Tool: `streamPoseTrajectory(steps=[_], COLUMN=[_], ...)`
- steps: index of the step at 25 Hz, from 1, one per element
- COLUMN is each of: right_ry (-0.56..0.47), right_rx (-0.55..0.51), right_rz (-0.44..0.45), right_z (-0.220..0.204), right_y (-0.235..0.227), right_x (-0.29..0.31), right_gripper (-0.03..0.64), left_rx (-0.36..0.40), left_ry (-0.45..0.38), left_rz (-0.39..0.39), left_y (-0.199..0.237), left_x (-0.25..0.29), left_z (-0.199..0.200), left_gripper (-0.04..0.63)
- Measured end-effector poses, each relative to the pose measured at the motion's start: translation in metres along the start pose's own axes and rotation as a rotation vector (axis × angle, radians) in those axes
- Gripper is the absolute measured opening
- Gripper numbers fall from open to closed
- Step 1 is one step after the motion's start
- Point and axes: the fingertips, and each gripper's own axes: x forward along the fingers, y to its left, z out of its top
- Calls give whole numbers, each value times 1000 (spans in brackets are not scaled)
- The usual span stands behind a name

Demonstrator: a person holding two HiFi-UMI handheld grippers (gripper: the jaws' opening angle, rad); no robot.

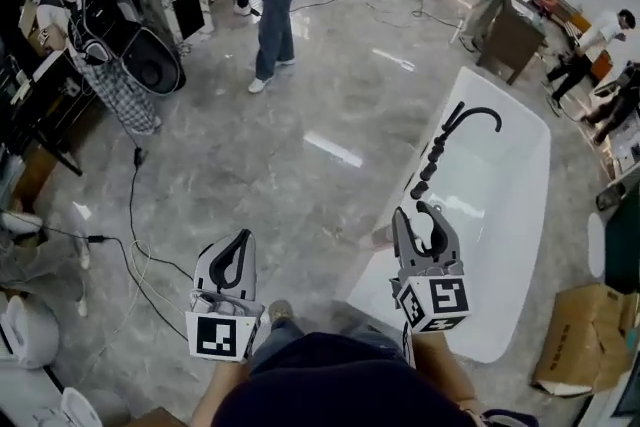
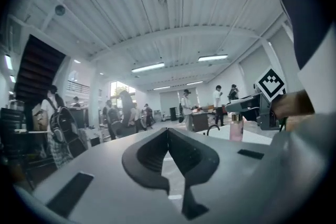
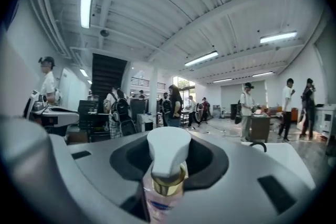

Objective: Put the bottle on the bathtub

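A pink pump bottle (image 3: 166,186) with a white pump head and a gold collar stands upright between the jaws of my right gripper (image 1: 427,215), which is shut on it. The left gripper view shows the same bottle (image 2: 236,128) hanging under that gripper. The right gripper hovers over the near left rim of the white bathtub (image 1: 500,185); the bottle itself is hidden in the head view. My left gripper (image 1: 240,243) is over the marble floor to the tub's left, its jaws shut on nothing.
A black curved faucet (image 1: 468,121) rises from the tub's far rim. A cardboard box (image 1: 585,343) sits right of the tub. Cables (image 1: 135,245) trail across the floor at left. Several people stand farther off, one in jeans (image 1: 274,10) mid-floor.
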Motion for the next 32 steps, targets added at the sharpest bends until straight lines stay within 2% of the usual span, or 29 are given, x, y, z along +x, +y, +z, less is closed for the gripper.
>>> streamPoseTrajectory(steps=[4,7,12,16,19,25,32], right_ry=[31,74,129,148,153,139,142], right_rx=[29,37,64,68,64,81,27], right_rz=[-185,-306,-410,-473,-501,-529,-509], right_z=[-9,-20,-30,-34,-38,-54,-79], right_y=[4,12,15,10,-3,-47,-102], right_x=[-2,-22,-39,-48,-43,-6,61], right_gripper=[163,163,163,163,163,163,163], left_rx=[-14,-32,-106,-126,-131,-113,-72], left_ry=[-31,-22,4,1,10,29,13], left_rz=[-205,-340,-445,-542,-577,-596,-663], left_y=[15,15,13,-6,-15,-22,-42], left_x=[34,40,56,65,75,115,210], left_z=[-3,-15,-30,-31,-34,-42,-42], left_gripper=[23,23,23,23,23,23,23])
